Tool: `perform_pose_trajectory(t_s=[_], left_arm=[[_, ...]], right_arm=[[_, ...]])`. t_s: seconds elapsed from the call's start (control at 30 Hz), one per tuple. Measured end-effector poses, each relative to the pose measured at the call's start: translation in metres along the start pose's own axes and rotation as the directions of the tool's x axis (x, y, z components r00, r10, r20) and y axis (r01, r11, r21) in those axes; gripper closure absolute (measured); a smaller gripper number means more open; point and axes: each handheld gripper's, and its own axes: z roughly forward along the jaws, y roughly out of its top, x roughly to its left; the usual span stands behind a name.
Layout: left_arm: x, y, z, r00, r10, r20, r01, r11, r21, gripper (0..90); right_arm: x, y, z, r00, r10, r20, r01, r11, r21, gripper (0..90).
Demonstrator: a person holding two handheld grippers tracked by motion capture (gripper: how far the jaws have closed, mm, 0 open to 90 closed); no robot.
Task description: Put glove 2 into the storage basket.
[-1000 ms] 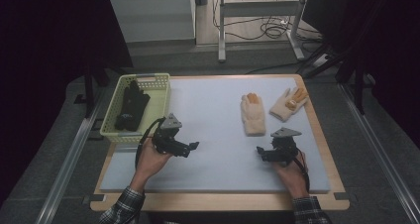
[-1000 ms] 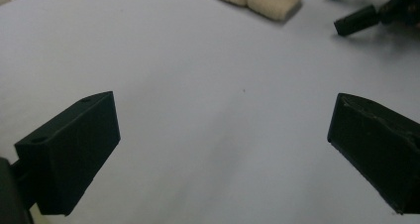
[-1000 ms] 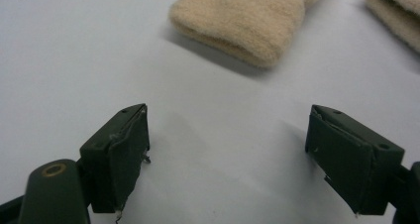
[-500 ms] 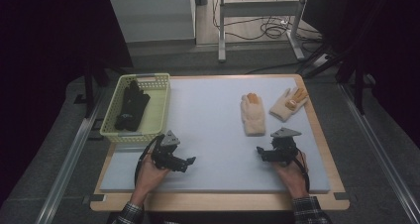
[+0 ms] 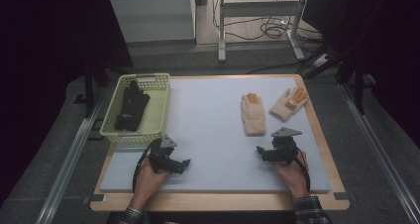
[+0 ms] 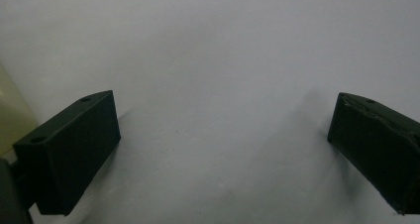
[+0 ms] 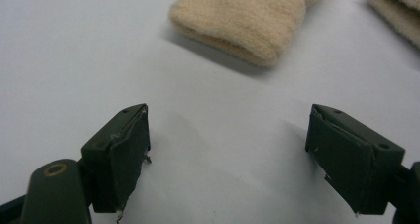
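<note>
Two cream gloves lie on the pale mat at the right: one [image 5: 252, 116] flat with orange fingertips, the other [image 5: 288, 103] angled toward the far right corner. A pair of black gloves [image 5: 131, 106] fills the yellow-green basket [image 5: 159, 110] at the left. My left gripper [image 5: 184, 163] rests low on the mat just in front of the basket, jaws wide apart with bare mat between them [image 6: 223, 149]. My right gripper [image 5: 260, 152] sits on the mat below the cream gloves, open and holding nothing; the nearer glove's cuff [image 7: 242, 26] lies just beyond its jaws [image 7: 228, 154].
The mat [image 5: 213, 135] covers a wooden table [image 5: 223, 203] whose edge runs along the front. Metal rails flank the table on both sides. A corner of the basket [image 6: 12, 120] shows beside the left jaw.
My left gripper has come down and toward the front edge, away from the basket, and now rests on the mat. The right gripper has stayed put.
</note>
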Motion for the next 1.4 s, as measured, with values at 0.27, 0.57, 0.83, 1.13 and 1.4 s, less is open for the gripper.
perform_pose_trajectory(t_s=[0.27,0.57,0.83,1.13,1.4], left_arm=[[0.0,0.0,0.0,1.0,0.0,0.001,0.0,1.0,-0.002,0.0],[0.0,0.0,0.0,1.0,0.0,0.001,0.0,1.0,-0.002,0.0],[0.0,0.0,0.0,1.0,-0.001,0.001,0.001,1.0,-0.003,0.0],[0.0,0.0,0.0,1.0,-0.001,0.001,0.001,1.0,-0.003,0.0],[0.0,0.0,0.0,1.0,-0.001,0.001,0.001,1.0,-0.003,0.0]], right_arm=[[0.0,0.0,0.0,1.0,-0.001,-0.001,0.001,1.0,0.003,17.1],[0.002,0.004,-0.005,0.9998,-0.018,-0.004,0.018,1.0,0.003,35.0],[-0.011,0.028,-0.008,0.9998,-0.013,-0.015,0.013,1.0,-0.023,50.6],[-0.024,0.059,0.007,0.9992,-0.024,-0.032,0.023,0.999,-0.038,64.2],[-0.028,0.087,0.037,0.9968,-0.078,-0.02,0.077,0.996,-0.032,49.1]])
